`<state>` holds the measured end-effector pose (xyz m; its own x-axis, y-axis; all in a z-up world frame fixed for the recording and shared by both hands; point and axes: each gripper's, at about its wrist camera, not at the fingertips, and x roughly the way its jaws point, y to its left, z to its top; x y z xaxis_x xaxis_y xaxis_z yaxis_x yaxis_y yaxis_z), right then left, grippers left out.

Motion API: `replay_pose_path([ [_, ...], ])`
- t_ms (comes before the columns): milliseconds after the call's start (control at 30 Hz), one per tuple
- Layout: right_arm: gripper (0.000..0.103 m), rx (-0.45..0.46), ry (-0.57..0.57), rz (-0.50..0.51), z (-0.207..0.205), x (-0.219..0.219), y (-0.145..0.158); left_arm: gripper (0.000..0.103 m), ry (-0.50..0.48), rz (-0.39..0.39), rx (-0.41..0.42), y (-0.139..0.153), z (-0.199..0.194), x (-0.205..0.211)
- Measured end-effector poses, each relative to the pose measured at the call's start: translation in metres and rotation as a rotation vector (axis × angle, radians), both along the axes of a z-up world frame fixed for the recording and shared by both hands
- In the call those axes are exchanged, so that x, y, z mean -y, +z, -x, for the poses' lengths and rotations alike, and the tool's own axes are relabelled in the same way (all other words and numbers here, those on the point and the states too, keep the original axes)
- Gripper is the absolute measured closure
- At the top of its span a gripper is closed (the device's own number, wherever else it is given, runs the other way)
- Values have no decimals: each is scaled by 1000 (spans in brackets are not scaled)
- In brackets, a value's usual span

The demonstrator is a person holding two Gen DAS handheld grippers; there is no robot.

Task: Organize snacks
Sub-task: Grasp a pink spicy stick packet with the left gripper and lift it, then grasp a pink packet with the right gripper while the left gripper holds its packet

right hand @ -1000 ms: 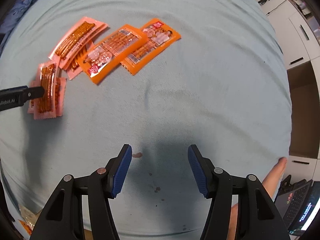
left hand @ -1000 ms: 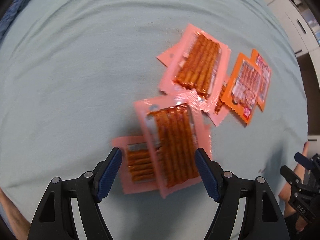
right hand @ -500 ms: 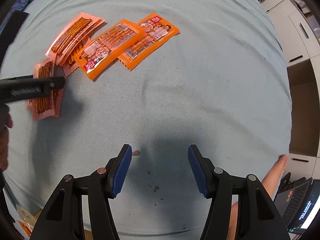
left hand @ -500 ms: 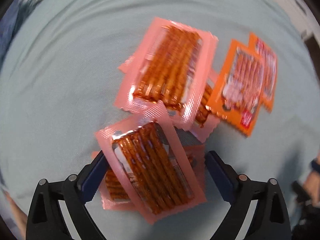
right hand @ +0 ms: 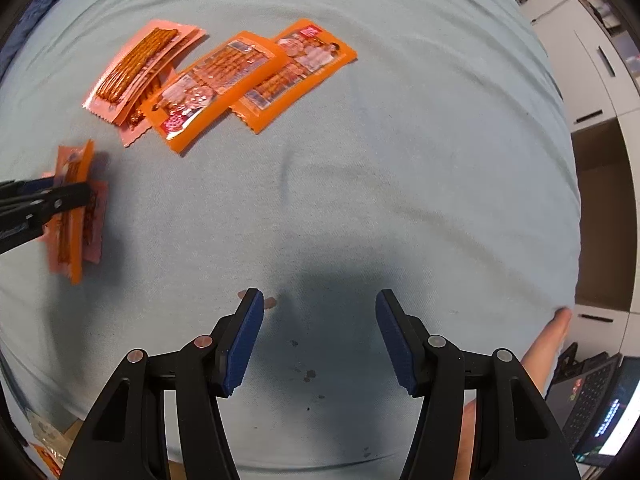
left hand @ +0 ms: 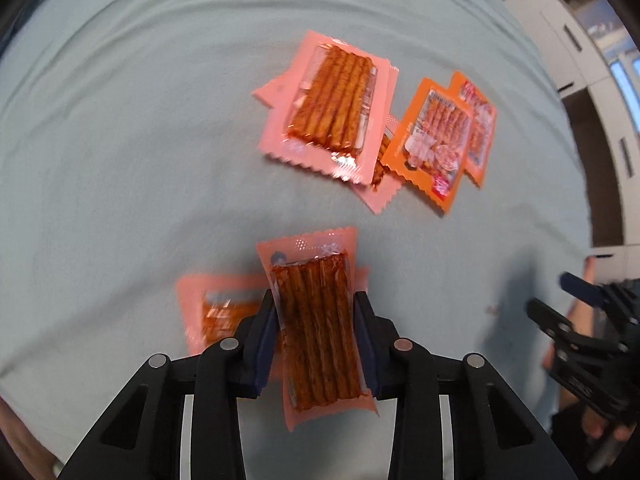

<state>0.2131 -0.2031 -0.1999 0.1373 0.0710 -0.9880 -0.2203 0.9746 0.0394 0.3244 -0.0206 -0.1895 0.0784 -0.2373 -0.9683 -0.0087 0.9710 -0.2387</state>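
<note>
My left gripper point(left hand: 316, 304) is shut on a pink packet of spicy sticks point(left hand: 318, 320) and holds it above the light blue cloth; it also shows in the right wrist view point(right hand: 70, 208). Another pink packet point(left hand: 216, 312) lies on the cloth beneath it. Farther off lies a small pile of pink packets point(left hand: 332, 108) with two orange packets point(left hand: 436, 140) beside it on the right; the right wrist view shows the pink pile point(right hand: 136, 68) and orange packets point(right hand: 224, 80). My right gripper point(right hand: 320, 320) is open and empty, over bare cloth with small dark stains.
The light blue cloth point(right hand: 400, 160) covers a soft surface. White cabinets point(right hand: 580, 60) stand at the right. A laptop point(right hand: 596, 404) and a bare arm point(right hand: 548, 336) show at the lower right. The right gripper shows in the left wrist view point(left hand: 580, 320).
My left gripper closed on the top pink packet and lifted it off the lower one, pulling back from the pile. The right gripper stayed in place.
</note>
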Motion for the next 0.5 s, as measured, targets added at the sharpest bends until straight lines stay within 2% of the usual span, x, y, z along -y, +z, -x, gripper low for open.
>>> replay_pose_path([
  [133, 46, 26, 31, -17, 1, -14, 9, 68, 6, 68, 19, 22, 14, -27],
  [267, 46, 49, 102, -72, 3, -39, 19, 68, 39, 56, 42, 43, 27, -60],
  [333, 46, 74, 189, -84, 7, -61, 23, 68, 17, -3, 66, 47, 45, -72],
  [367, 46, 97, 240, -59, 10, -74, 25, 68, 13, -31, 77, 50, 51, -84],
  [433, 46, 160, 363, 25, 22, -103, 28, 68, 54, -5, 71, 55, 64, -115],
  [500, 46, 209, 496, 47, 36, -135, 30, 68, 92, 46, 55, 58, 74, -140],
])
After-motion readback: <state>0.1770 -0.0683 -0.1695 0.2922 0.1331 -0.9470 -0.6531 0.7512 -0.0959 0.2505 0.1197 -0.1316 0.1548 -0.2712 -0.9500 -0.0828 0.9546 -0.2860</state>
